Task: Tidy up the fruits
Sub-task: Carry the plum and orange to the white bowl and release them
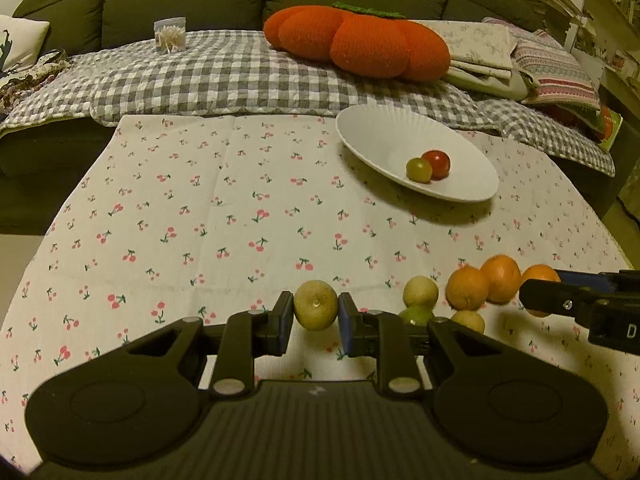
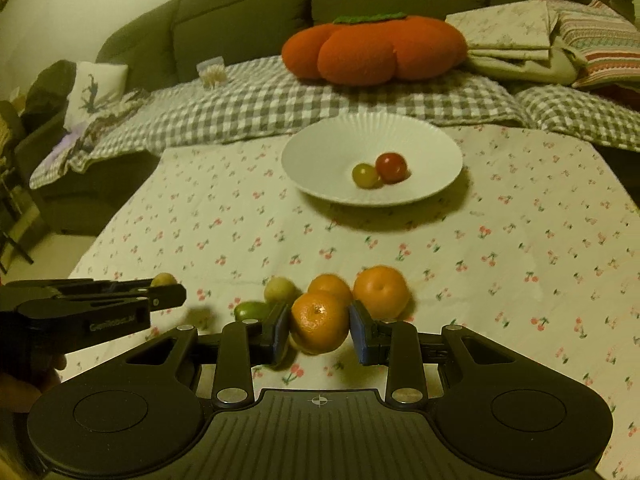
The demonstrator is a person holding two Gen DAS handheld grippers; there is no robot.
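My left gripper (image 1: 316, 322) is shut on a pale yellow-green fruit (image 1: 316, 310) and holds it just above the cherry-print cloth. My right gripper (image 2: 320, 330) is shut on an orange (image 2: 320, 326), lifted slightly off the cloth. Two more oranges (image 2: 382, 290) lie just beyond it, with a pale fruit (image 2: 280, 290) and a green fruit (image 2: 252, 310) to their left. A white ribbed plate (image 2: 320, 152) stands further back and holds a red fruit (image 2: 392, 167) and a yellow-green fruit (image 2: 365, 175). The plate (image 1: 380, 132) also shows in the left wrist view.
A sofa with a grey checked blanket (image 1: 224, 72) runs behind the table. On it lie an orange pumpkin cushion (image 1: 356, 44), a small clear box of cotton swabs (image 1: 170, 35) and folded linens (image 1: 480, 48). The left gripper (image 2: 160, 300) shows at the right view's left edge.
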